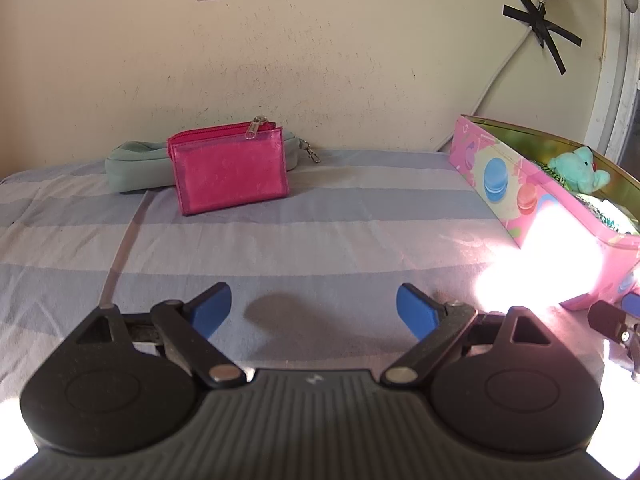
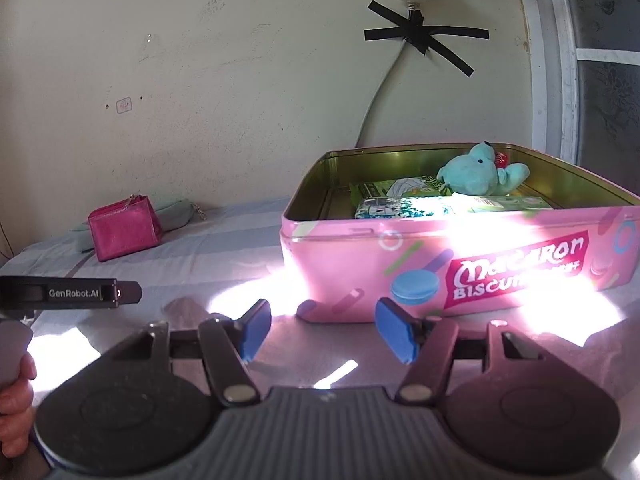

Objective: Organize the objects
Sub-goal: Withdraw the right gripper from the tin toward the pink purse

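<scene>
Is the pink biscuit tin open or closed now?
Open. The pink biscuit tin has no lid on it; its gold inside walls show, with a teal plush toy and some packets lying inside.

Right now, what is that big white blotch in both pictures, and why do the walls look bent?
Left wrist view: sunlight glare washes out the pink tin's near corner and the striped sheet. Right wrist view: the same glare bleaches the tin's front. Both: fisheye lenses bow the edges.
</scene>
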